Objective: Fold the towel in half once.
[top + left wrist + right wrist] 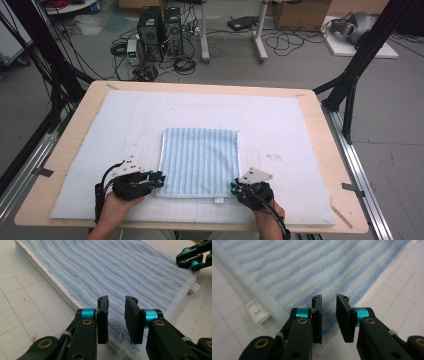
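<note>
the left gripper sits at the near left corner of the folded towel, jaws parted with a gap between them and the corner's fringe lying in that gap, not clamped. the right gripper is at the near right corner, its jaws likewise apart over the towel's edge, holding nothing.

the wooden table carries a white padded mat marked with a faint grid, and the towel lies flat near the middle of that mat, toward the near side. it is blue-and-white striped terry, and the left gripper view shows stacked layers along its left edge, so it looks already folded at least once. a small white care label sticks out from the near edge beside the right gripper.

as a judgement, the work stands at the start of another fold: both grippers are placed on the near corners, but neither has closed. left to do is pinching both corners, lifting and carrying them over to the far edge.

count: one table, one mat, one towel, one label, two grippers.
</note>
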Motion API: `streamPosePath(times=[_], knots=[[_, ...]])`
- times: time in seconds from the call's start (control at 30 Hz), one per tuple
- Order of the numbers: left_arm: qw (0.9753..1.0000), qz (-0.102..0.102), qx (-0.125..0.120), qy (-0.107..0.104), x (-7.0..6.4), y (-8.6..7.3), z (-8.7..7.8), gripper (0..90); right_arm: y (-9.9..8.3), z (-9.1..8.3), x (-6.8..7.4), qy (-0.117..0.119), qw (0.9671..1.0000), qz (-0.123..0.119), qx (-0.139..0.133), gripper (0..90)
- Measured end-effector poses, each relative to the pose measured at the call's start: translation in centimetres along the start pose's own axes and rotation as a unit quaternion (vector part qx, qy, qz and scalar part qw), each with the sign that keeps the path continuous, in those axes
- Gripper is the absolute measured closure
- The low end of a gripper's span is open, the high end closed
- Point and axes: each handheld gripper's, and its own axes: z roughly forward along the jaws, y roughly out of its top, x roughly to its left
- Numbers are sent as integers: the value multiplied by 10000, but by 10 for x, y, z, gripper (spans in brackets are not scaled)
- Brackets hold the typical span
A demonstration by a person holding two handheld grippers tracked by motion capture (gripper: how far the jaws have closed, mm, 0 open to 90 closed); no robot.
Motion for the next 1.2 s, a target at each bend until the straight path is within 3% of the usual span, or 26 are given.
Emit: streamPosePath(times=[0.13,0.3,0.4,0.47,0.7,0.83,0.9,1.03,1.2], knots=[[9996,26,269,108,-1,-4,6,757,-4,-2,-1,-73,10000,-15,-30,736],[9995,-1,254,187,-2,-3,5,763,-6,-8,-4,-61,9998,79,-142,708],[9999,-20,4,119,0,-2,1,708,-7,-16,-7,-44,9991,163,-398,687],[9995,-29,-309,111,2,-1,-4,669,-7,-21,-11,-112,9985,202,-491,657],[9938,-131,-1097,141,11,11,-17,324,-4,-33,-31,-378,9935,696,-816,283],[9919,12,-1239,295,13,17,-22,170,-3,-38,-37,-593,9914,725,-916,119],[9908,-81,-1327,258,15,19,-24,170,-3,-41,-40,-545,9913,713,-966,119],[9903,-83,-1349,308,18,23,-26,171,-2,-45,-45,-474,9913,637,-1046,116],[9899,-53,-1382,313,19,25,-28,174,-3,-47,-50,-479,9897,757,-1115,115]])
